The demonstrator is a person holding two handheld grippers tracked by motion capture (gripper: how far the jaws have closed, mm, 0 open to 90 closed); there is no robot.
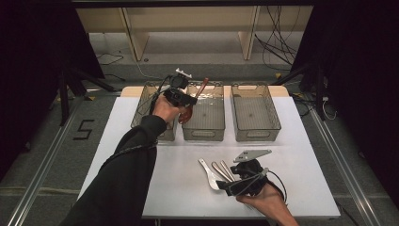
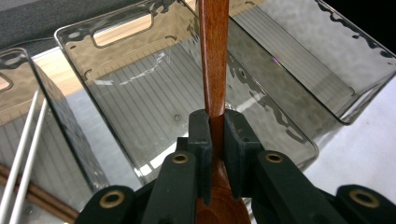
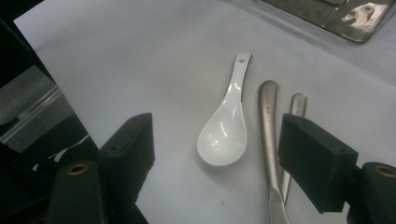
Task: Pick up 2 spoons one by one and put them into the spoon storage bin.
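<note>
Person's sleeve (image 1: 123, 176) nearest in high view; left gripper (image 1: 184, 99) clamps wooden spoon (image 1: 194, 100) above gap between left bin (image 1: 151, 104) and middle bin (image 1: 205, 113). Right gripper (image 1: 225, 186) low on white table (image 1: 301, 179), beside white spoon (image 1: 207, 172).

Left gripper view: pads pinch wooden spoon (image 2: 214, 60) handle, middle bin (image 2: 154, 93) beneath, chopsticks (image 2: 21, 154) in left bin.

Right gripper view: jaws wide apart, nothing between pads; white spoon (image 3: 226, 126) and two metal handles (image 3: 270, 135) on table ahead.
</note>
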